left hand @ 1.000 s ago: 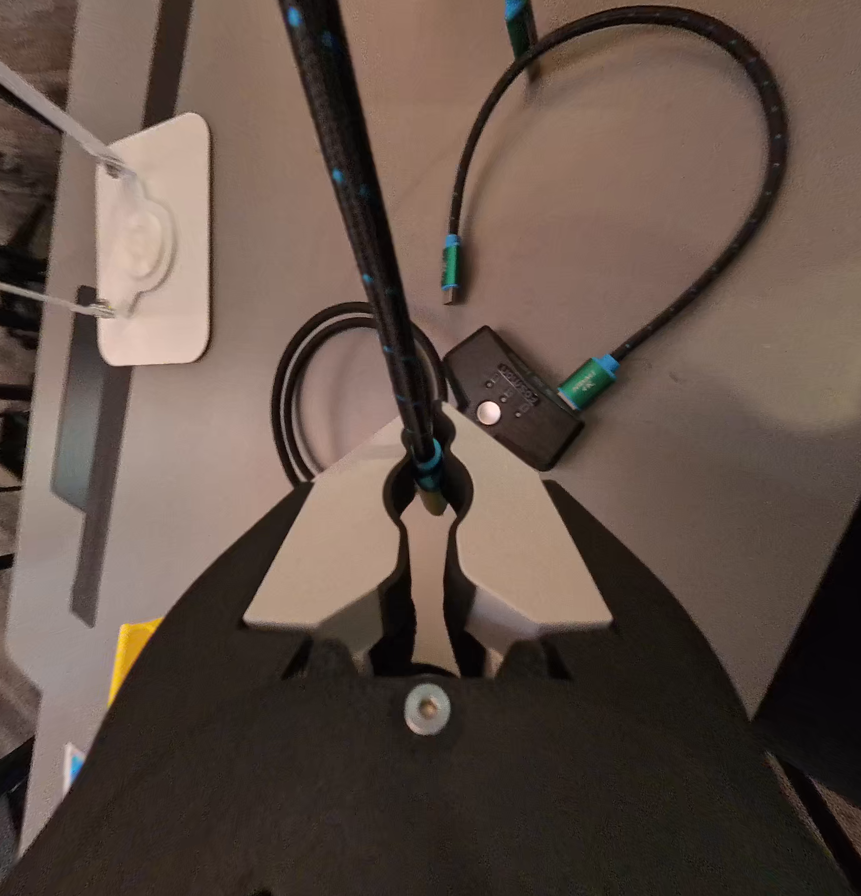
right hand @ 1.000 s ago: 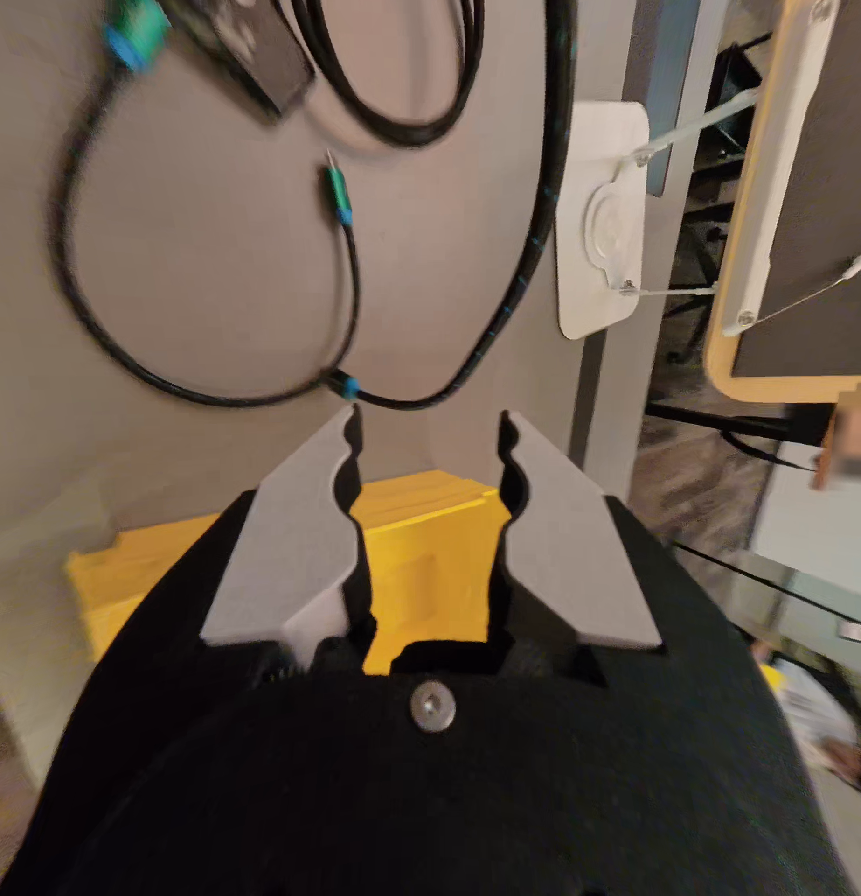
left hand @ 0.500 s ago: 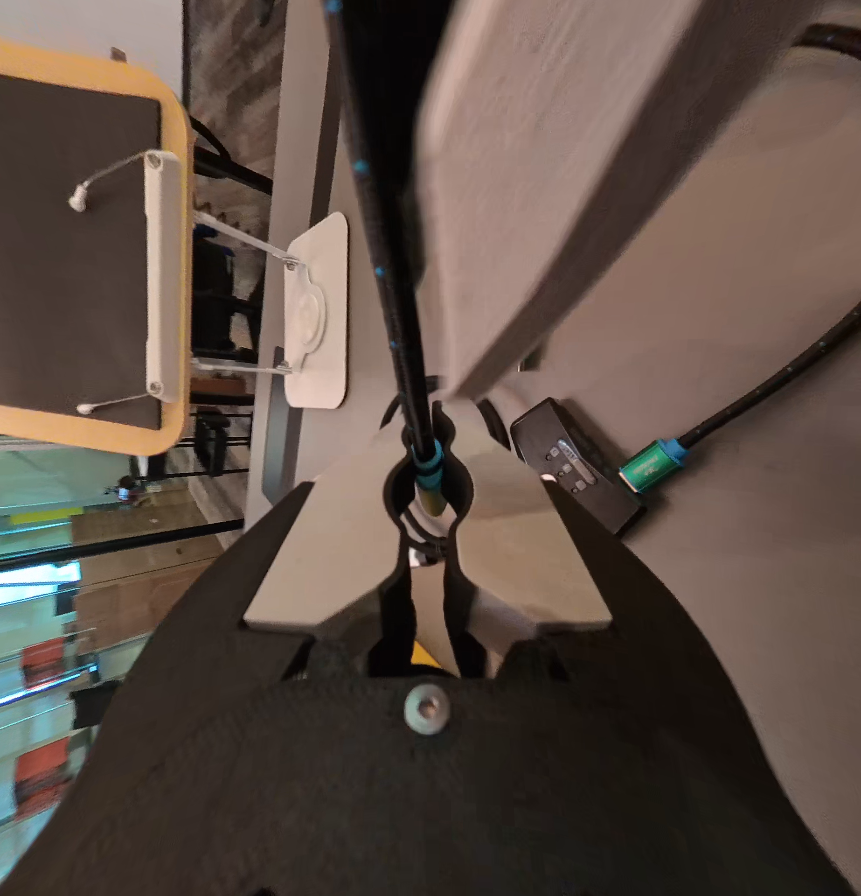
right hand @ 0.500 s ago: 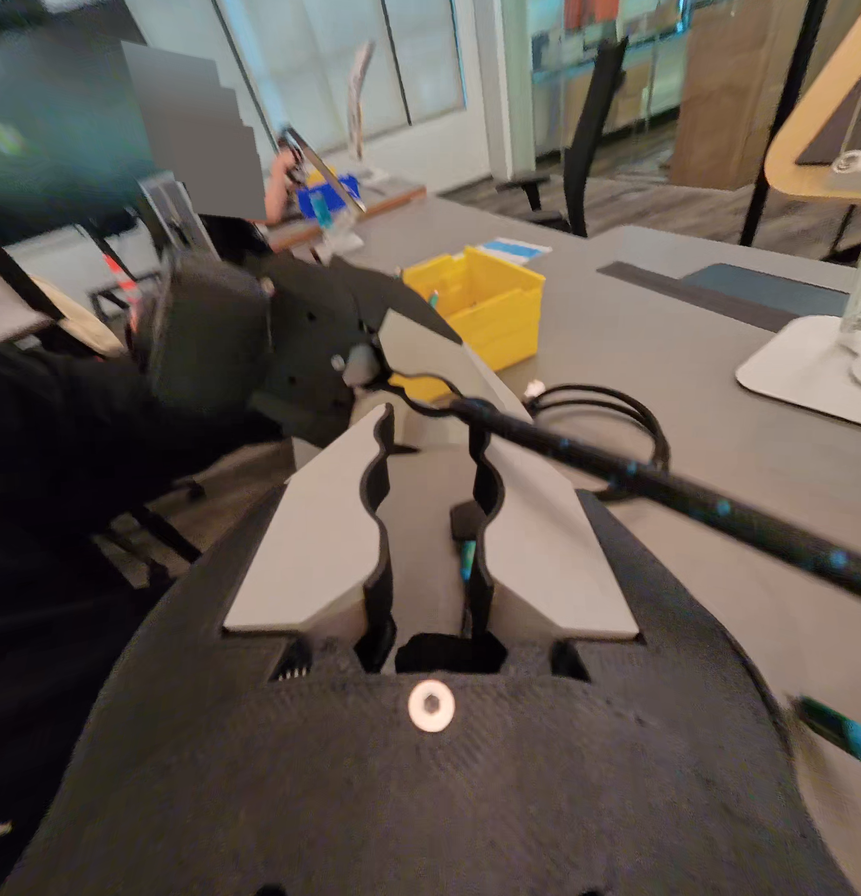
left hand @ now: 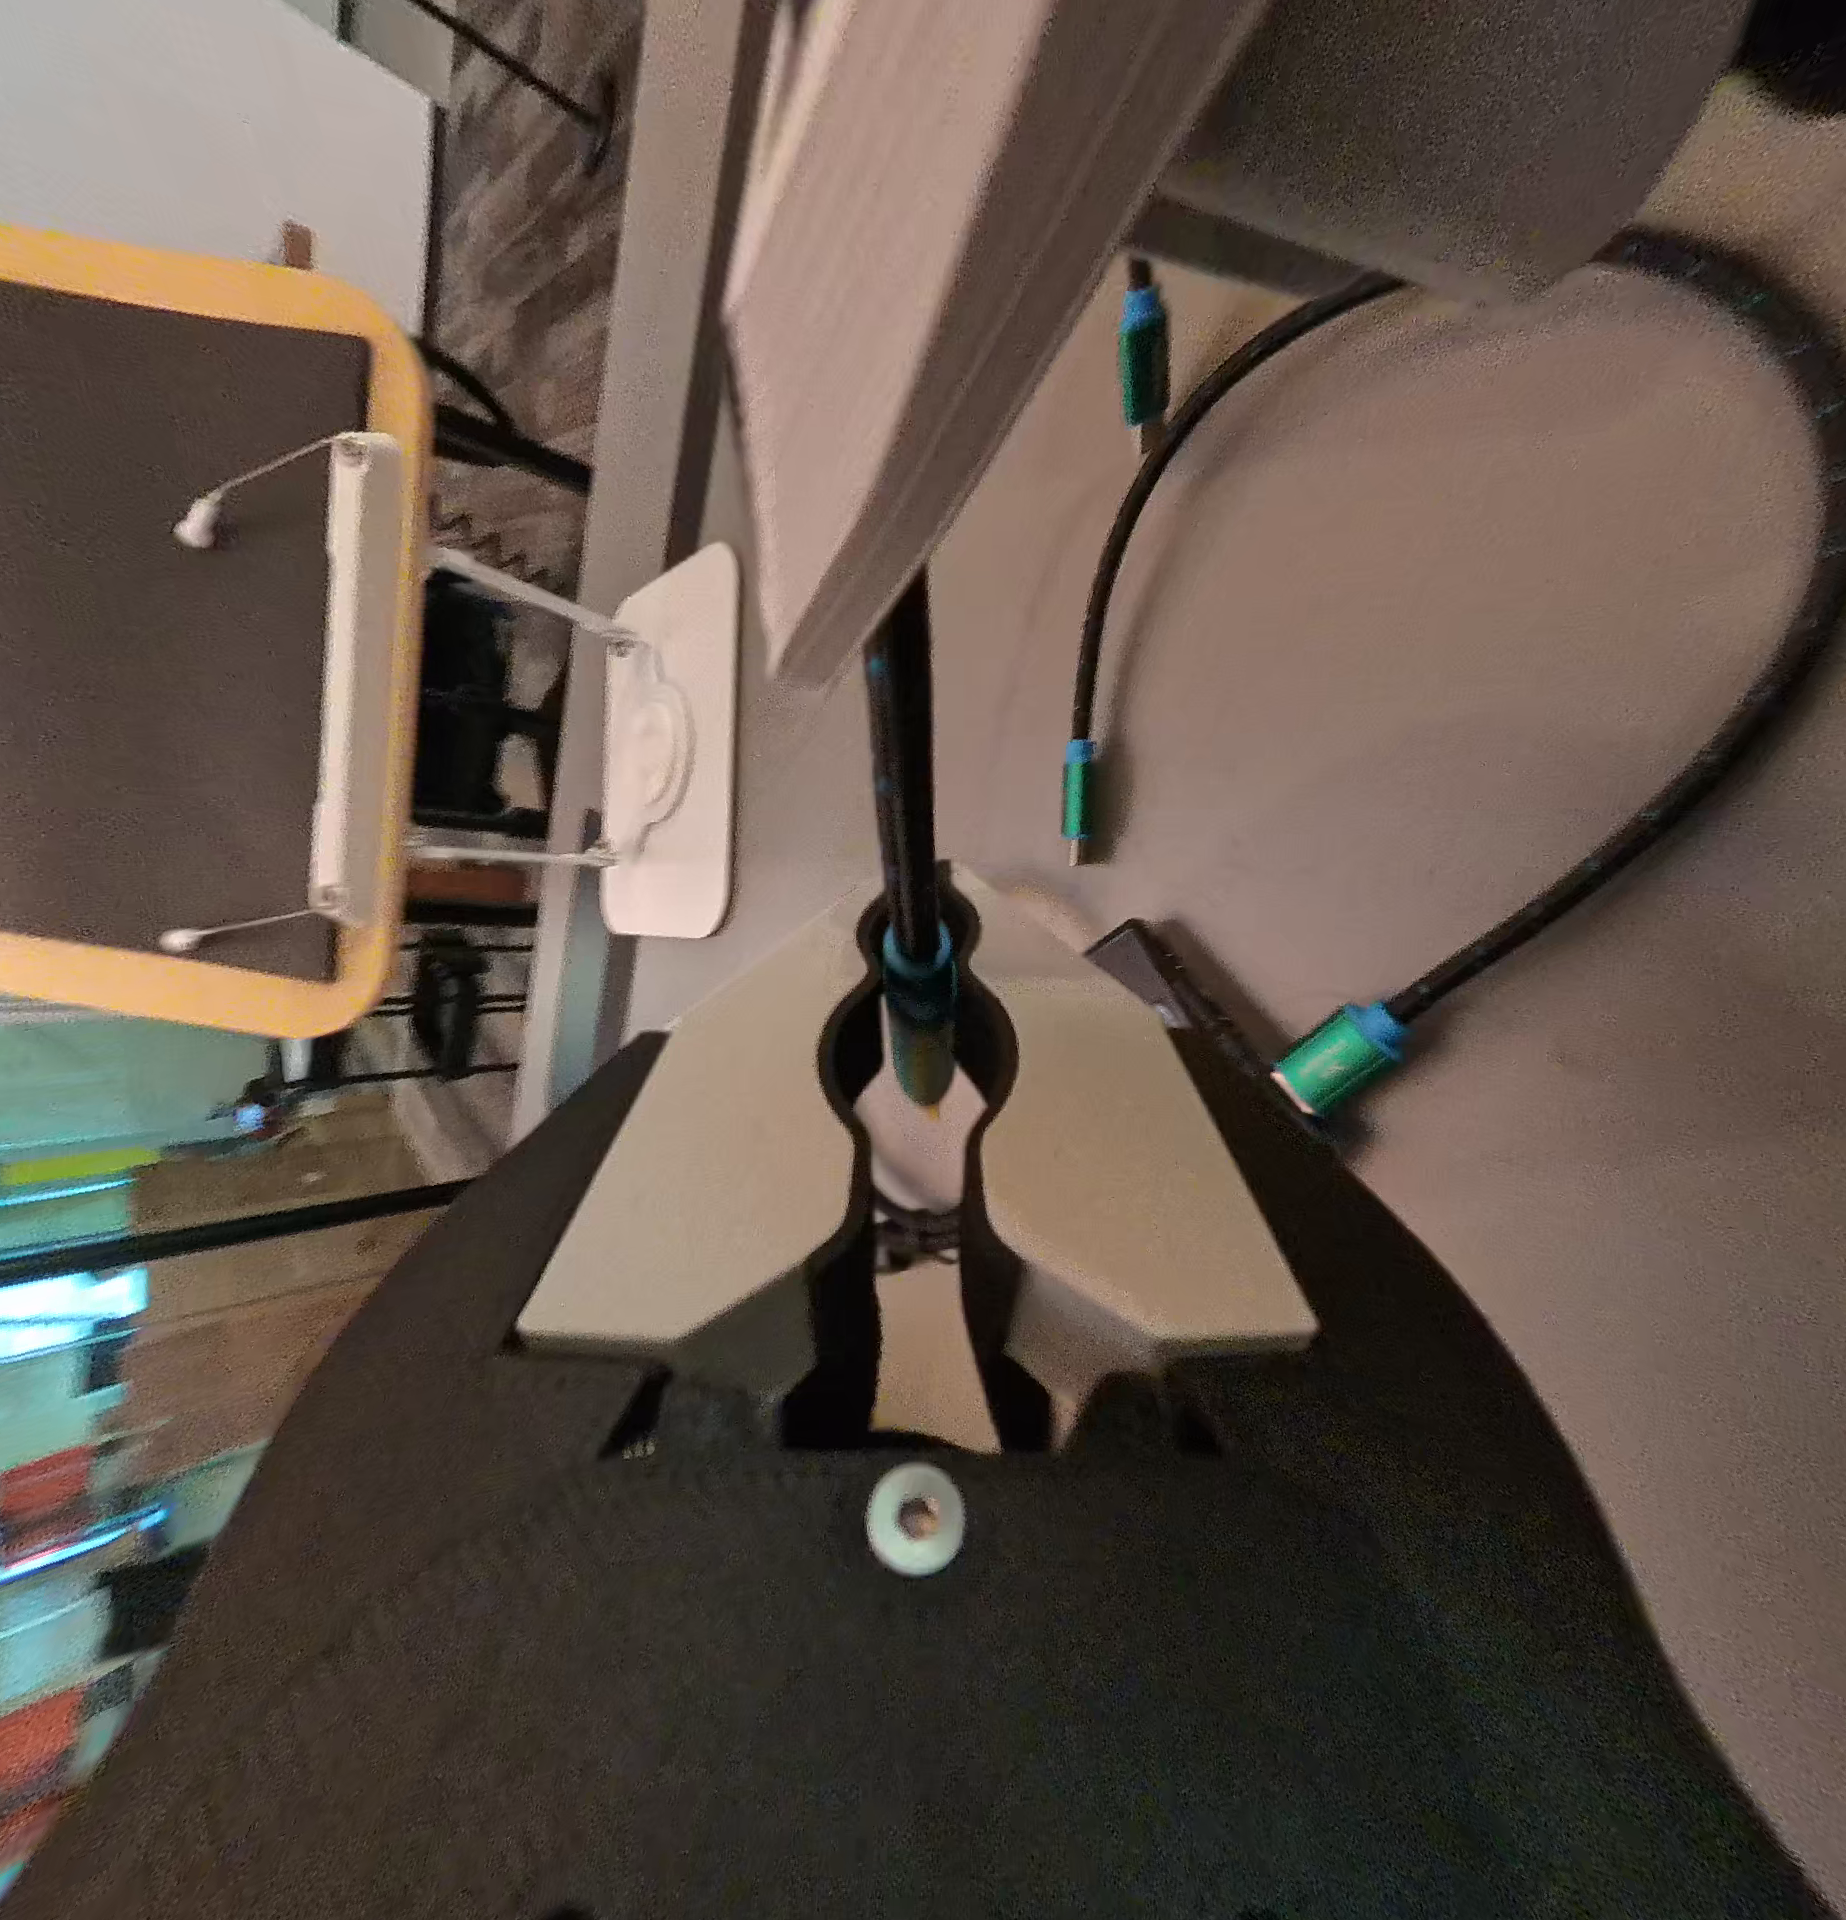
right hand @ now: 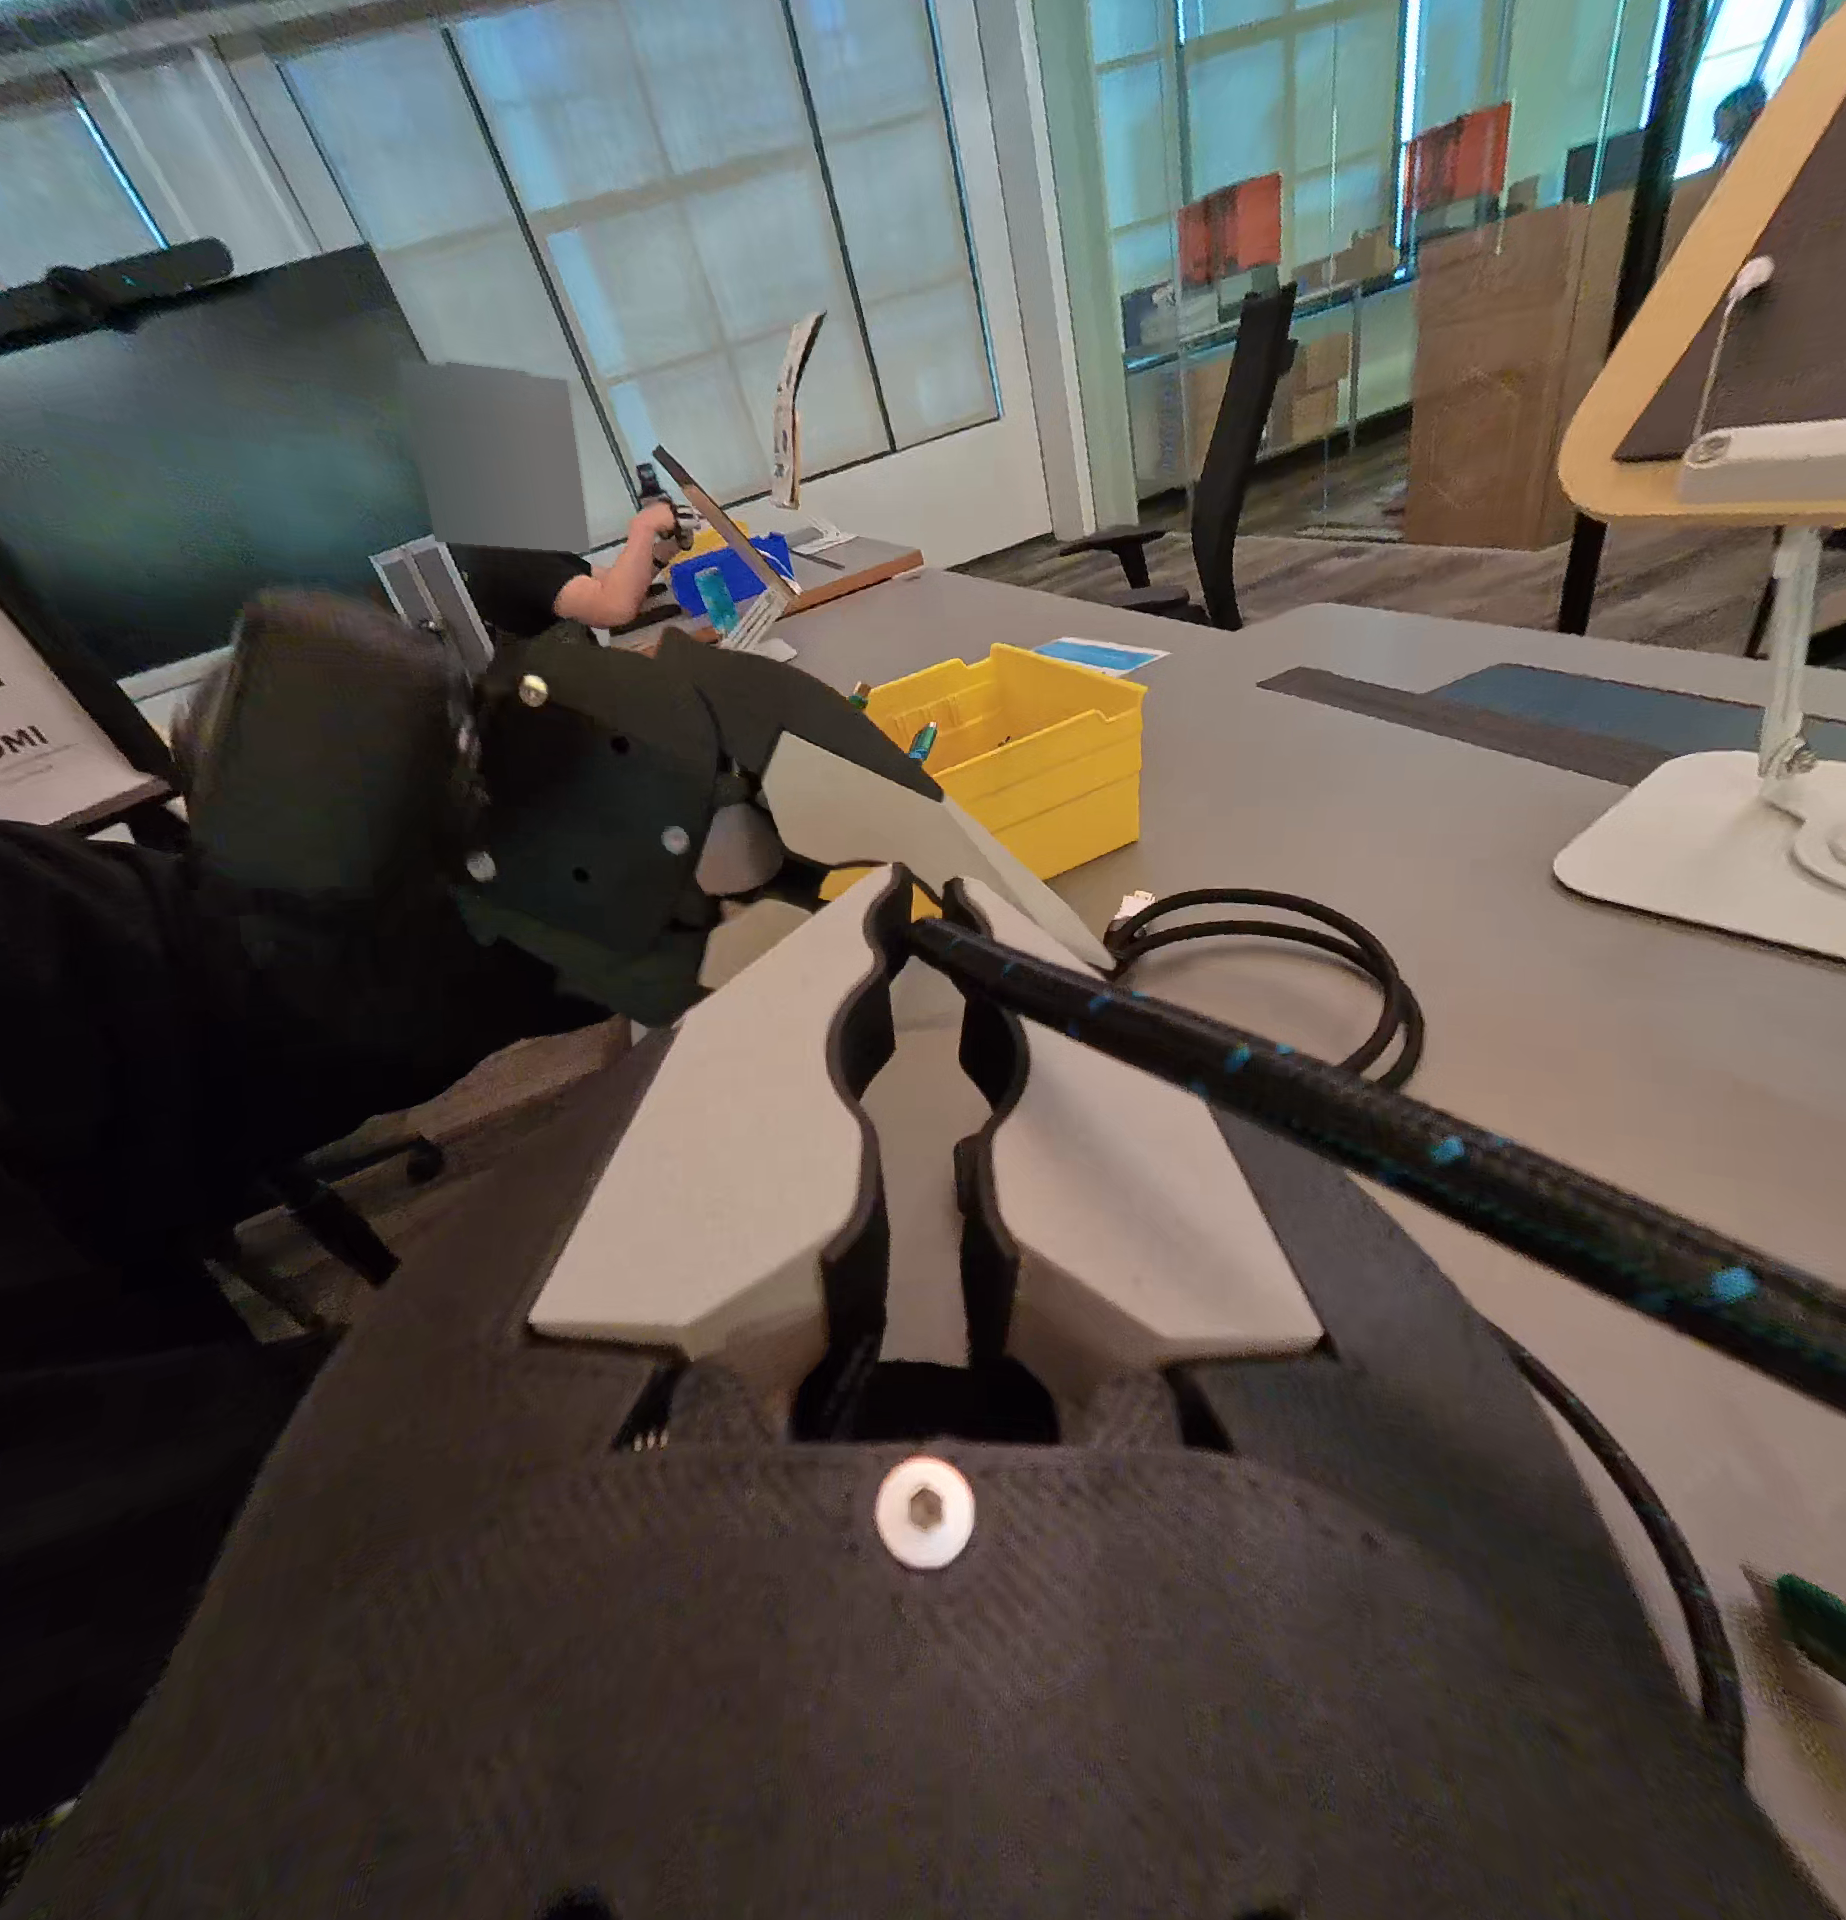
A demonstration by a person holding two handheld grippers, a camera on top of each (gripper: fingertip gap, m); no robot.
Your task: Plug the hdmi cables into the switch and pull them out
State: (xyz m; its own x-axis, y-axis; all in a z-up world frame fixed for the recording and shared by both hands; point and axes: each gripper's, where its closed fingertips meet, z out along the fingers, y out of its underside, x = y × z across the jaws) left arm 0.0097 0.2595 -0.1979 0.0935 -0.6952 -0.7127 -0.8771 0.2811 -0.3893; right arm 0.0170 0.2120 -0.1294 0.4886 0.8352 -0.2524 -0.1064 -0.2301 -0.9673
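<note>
A grey table [left hand: 1521, 1299] holds everything; places here are given relative to the black switch [left hand: 1158, 971] lying on it. One cable already sits in the switch by its green plug [left hand: 1334, 1060], the cord looping away and back. A spare plug [left hand: 1077, 795] lies just beyond the switch.

The left gripper [left hand: 917, 914], just beside the switch, has its jaws closed on the collar of a braided cable [left hand: 903, 769], its plug tip pointing back toward the camera, probably so it can be turned to a port.

The right gripper [right hand: 924, 899] hangs above the switch, jaws nearly together around that cable, likely steadying it; whether it pinches, I cannot tell.

Only the right view shows a yellow bin [right hand: 1012, 748] beyond the switch, and a coiled cord [right hand: 1303, 966]. Only the left view shows the switch itself.
</note>
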